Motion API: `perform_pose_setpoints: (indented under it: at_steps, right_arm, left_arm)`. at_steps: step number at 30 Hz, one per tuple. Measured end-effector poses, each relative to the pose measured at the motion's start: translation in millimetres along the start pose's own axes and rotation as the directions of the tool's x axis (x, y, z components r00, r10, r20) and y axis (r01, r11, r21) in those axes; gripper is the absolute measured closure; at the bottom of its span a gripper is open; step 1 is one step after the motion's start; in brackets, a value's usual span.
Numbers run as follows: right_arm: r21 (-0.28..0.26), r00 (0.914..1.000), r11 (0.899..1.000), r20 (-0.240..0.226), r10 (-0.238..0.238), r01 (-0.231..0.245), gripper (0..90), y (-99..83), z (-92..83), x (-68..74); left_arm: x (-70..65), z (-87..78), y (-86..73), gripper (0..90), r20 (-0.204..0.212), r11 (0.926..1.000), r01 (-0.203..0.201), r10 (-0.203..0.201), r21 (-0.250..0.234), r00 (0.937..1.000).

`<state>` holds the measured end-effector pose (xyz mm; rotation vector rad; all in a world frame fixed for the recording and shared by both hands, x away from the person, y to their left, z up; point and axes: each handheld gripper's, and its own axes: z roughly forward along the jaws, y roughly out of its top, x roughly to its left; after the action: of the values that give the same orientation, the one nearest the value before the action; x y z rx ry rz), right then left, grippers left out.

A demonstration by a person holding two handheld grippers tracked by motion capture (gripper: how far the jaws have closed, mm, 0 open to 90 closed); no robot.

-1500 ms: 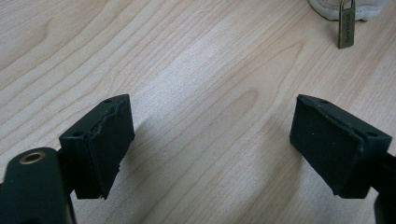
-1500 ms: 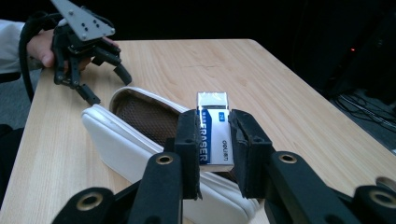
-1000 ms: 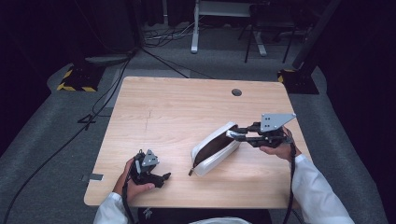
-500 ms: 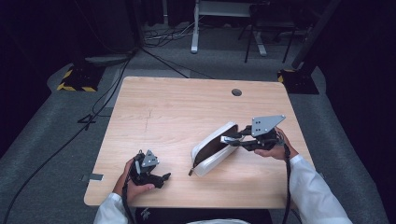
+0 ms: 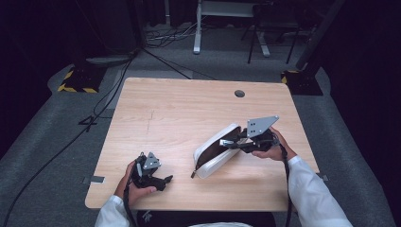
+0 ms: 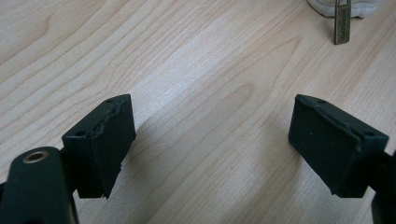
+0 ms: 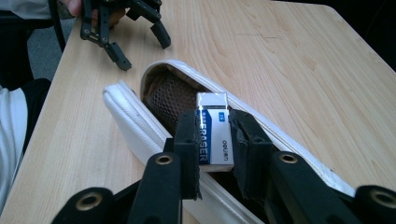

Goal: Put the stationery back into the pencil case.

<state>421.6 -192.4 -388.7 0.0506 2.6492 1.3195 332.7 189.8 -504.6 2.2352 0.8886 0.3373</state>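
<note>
A white pencil case point(image 5: 215, 152) lies open on the wooden table point(image 5: 179, 113), its brown mesh lining point(image 7: 168, 100) showing. My right gripper point(image 5: 226, 142) is shut on a white and blue eraser point(image 7: 213, 128), which it holds over the case's open mouth, between the case's two white rims point(image 7: 126, 112). My left gripper point(image 5: 165, 179) rests near the table's front left edge, open with nothing between its pads point(image 6: 105, 140). The case's brass zipper pull point(image 6: 342, 21) lies on the wood ahead of the left gripper.
A round cable hole point(image 5: 239, 93) sits near the table's far edge. Beyond the table are cables on grey carpet, a yellow-and-black striped base point(image 5: 75, 80) at far left and metal stand legs point(image 5: 198, 28) at the back.
My right gripper has moved a little left and down with the eraser, closer into the mouth of the case. The left gripper has stayed where it was.
</note>
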Motion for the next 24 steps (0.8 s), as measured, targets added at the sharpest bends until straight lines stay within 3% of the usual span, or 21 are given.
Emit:
perform_pose_setpoints:
  at_steps: [8,11,24]
  right_arm:
    - [0.02,0.9999,1.0,0.011,0.005,-0.005,72.9,-1.6,4.3,-4.3]
    - [0.007,0.9996,1.0,0.014,0.023,-0.023,63.7,-2.6,4.8,-5.7]
    - [-0.017,0.9959,0.997,0.056,0.072,-0.071,56.4,-5.6,3.1,-7.7]
  left_arm:
    - [0.1,-0.1,0.0,15.2,-0.001,1.0,-0.001,0.001,0.001,1.0]
    - [0.1,-0.1,0.0,15.2,-0.003,1.0,-0.002,0.002,0.001,1.0]
    - [0.0,0.0,0.0,15.2,0.0,1.0,0.0,0.0,0.0,1.0]
